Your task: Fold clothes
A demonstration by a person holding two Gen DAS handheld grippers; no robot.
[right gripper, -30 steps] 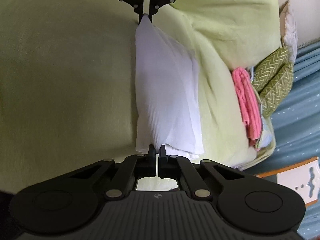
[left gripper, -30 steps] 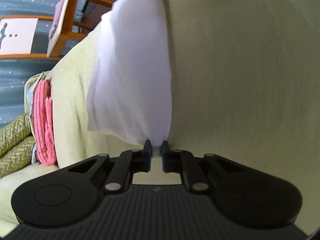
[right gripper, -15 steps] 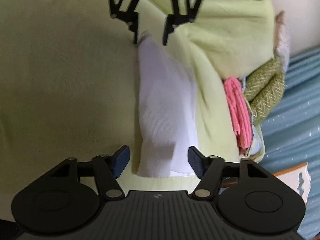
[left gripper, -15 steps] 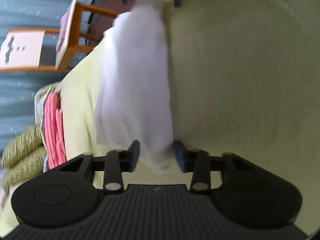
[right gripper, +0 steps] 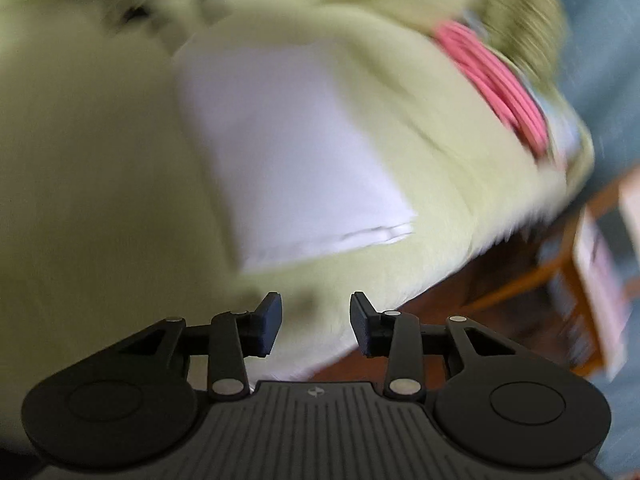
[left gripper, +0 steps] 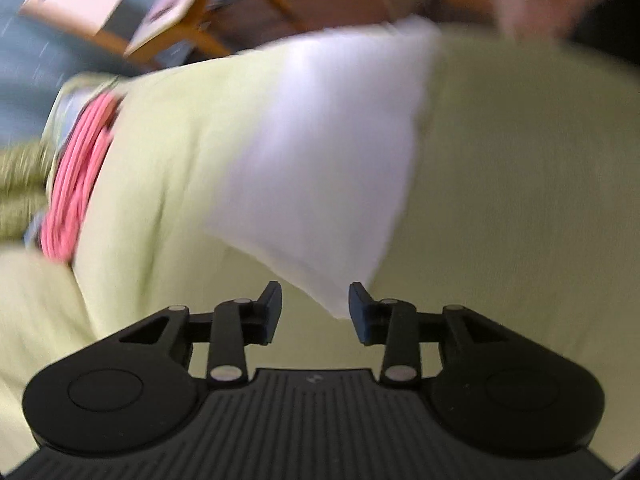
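Note:
A folded white garment [left gripper: 320, 152] lies flat on the pale green bedsheet [left gripper: 520, 200]. My left gripper [left gripper: 315, 312] hovers above the garment's near corner. Its jaws are opening; the corner shows in the gap between them, but the pads do not press on it. In the right wrist view the same white garment [right gripper: 288, 152] lies ahead of my right gripper [right gripper: 316, 320], which stands open over the bedsheet [right gripper: 80, 160] with nothing between its fingers. Both views are blurred by motion.
Folded pink cloth [left gripper: 76, 184] [right gripper: 496, 80] sits at the bed's side beside green patterned cushions [left gripper: 20, 184] [right gripper: 516, 12]. A wooden chair [left gripper: 192, 12] [right gripper: 580, 264] stands past the bed's edge on the brown floor [right gripper: 440, 312].
Both grippers were shut on opposite ends of the white garment; both have let go and opened. Both have lifted and rolled, and the garment now lies flat on the sheet.

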